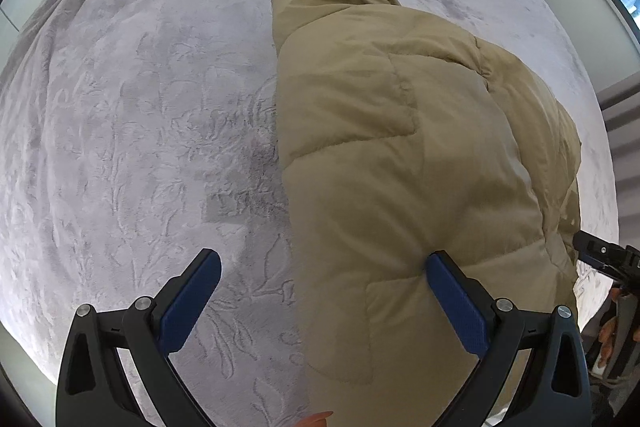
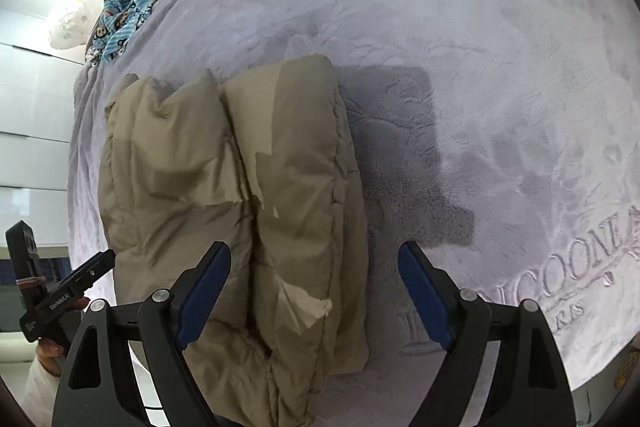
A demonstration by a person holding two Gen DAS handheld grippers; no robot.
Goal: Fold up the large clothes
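Khaki puffer jacket point(image 1: 400, 155) ran lengthwise up the frame's right half; left gripper point(image 1: 324, 303) and right gripper point(image 2: 316, 291), jaws spread, straddled its opposite edges.

My left wrist view looks down close over the bed point(image 1: 120, 107), the tan jacket point(image 1: 400, 167) right of the left claw point(image 1: 324, 303). My right wrist view faces likewise from the opposite side, the jacket left of the right claw point(image 2: 316, 291). Both share jacket and bed.
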